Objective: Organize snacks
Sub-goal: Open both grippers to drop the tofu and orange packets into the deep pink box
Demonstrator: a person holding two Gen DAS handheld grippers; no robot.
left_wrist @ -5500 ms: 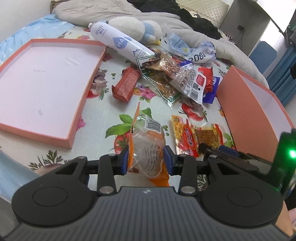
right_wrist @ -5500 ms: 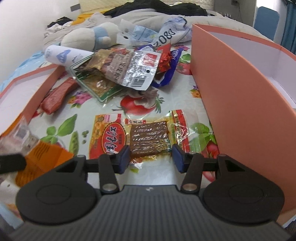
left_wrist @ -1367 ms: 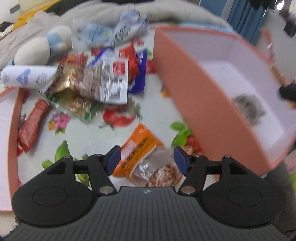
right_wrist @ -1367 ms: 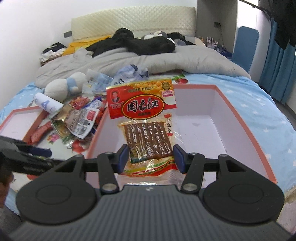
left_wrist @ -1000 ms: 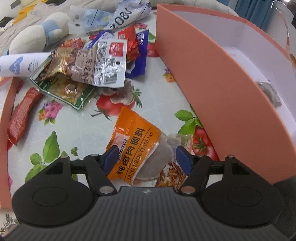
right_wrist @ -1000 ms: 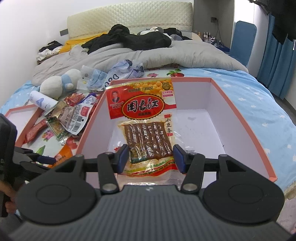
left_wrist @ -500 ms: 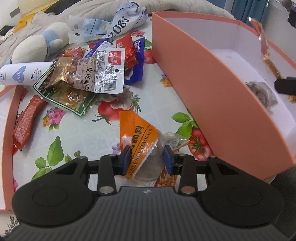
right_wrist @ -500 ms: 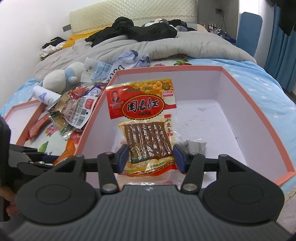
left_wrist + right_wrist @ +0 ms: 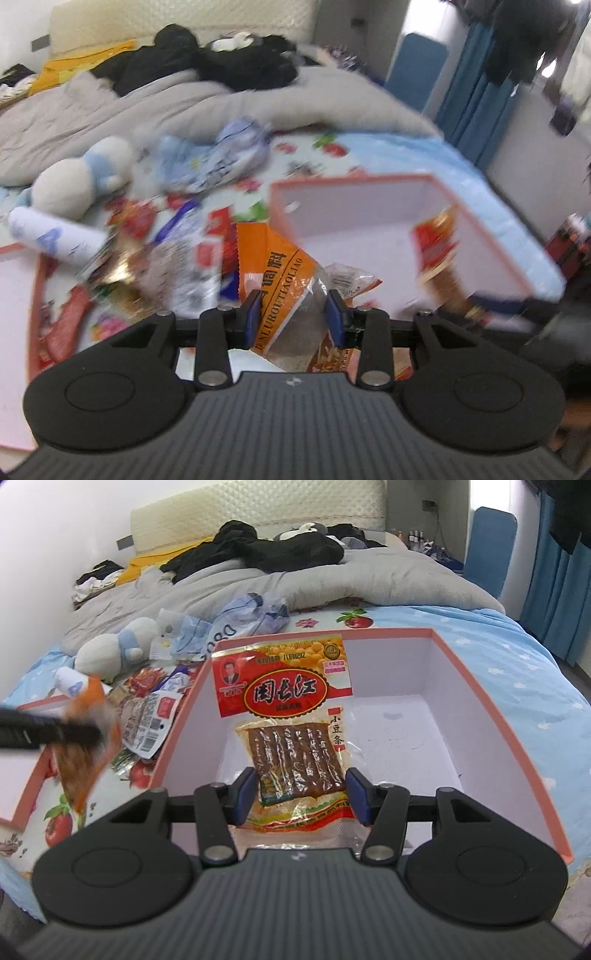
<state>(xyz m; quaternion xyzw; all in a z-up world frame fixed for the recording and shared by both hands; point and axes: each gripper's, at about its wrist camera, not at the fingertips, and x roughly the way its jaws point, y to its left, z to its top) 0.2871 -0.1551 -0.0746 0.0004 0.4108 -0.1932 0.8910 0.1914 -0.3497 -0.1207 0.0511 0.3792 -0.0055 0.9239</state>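
Left gripper: your left gripper [image 9: 294,317] pinches the orange seasoning packet [image 9: 280,280] between its blue pads, lifted off the bedspread; the left wrist view is blurred.
Orange packet, seen from the right: it hangs at about 9 o'clock in your right view [image 9: 86,738], outside the box's left wall.
Right gripper: your right gripper [image 9: 301,797] has its fingers closed against both edges of the red bean-strip packet [image 9: 291,720], held upright over the box interior.
Pink box: the open pink box [image 9: 491,716] lies straight ahead at 12 o'clock, its white floor visible behind the packet.
Snack pile: loose wrappers [image 9: 147,712] lie at 10 o'clock, just beside the box's left wall.
Plush toy: a white and blue plush toy [image 9: 114,646] rests at 11 o'clock, beyond the pile.
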